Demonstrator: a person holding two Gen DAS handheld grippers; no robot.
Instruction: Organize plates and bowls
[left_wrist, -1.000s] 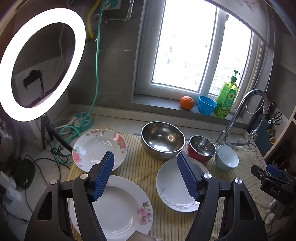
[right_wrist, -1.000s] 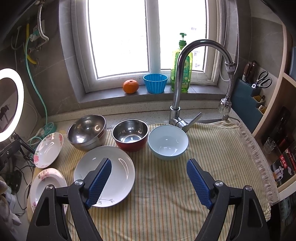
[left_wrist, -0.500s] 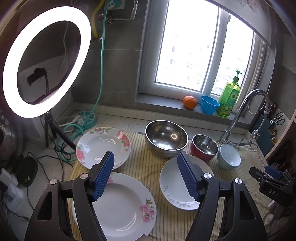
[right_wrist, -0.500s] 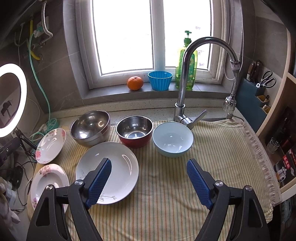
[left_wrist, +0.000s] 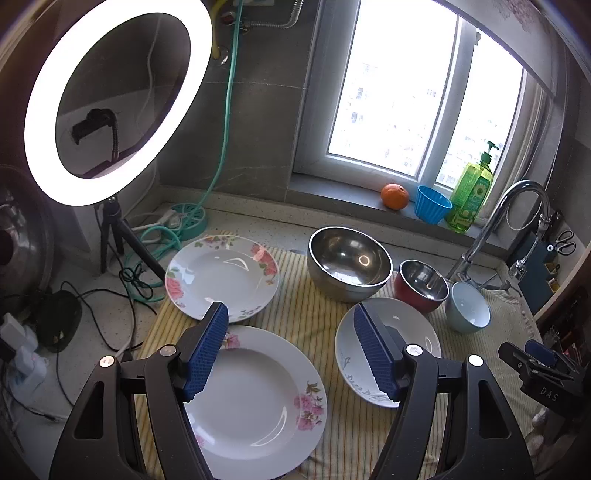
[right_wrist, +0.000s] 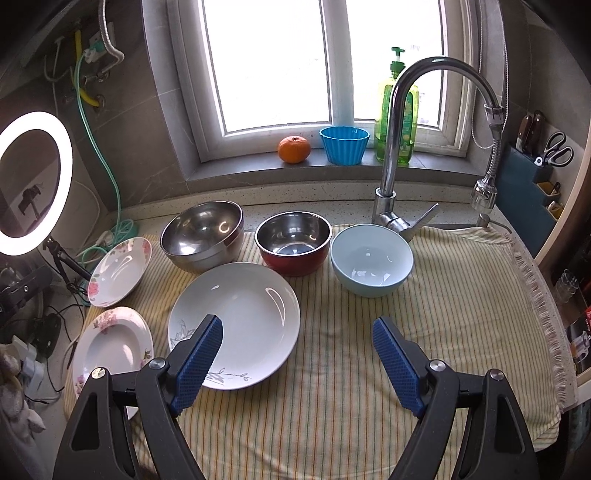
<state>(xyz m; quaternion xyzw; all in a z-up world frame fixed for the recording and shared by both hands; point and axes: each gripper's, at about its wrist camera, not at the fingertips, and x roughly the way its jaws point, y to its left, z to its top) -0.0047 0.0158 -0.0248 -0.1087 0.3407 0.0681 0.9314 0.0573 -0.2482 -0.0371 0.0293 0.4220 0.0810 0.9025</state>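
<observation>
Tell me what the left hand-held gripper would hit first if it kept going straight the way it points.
Most likely the near floral plate: the open left hand-held gripper points down over its far rim, with the striped cloth just beyond. Depth is unclear in the fisheye view, so it could land on the cloth instead.

Daylight pours through a white-framed window (right_wrist: 280, 66) set in a grey tiled wall (left_wrist: 255, 129). On its grey sill (right_wrist: 258, 171) sit an orange (right_wrist: 294, 149), a blue cup (right_wrist: 344, 144) and a green soap bottle (right_wrist: 391, 122). A lit ring light (left_wrist: 110, 92) stands at the left, a chrome faucet (right_wrist: 391, 147) rises behind the striped cloth (right_wrist: 461, 314) covering the table.
</observation>
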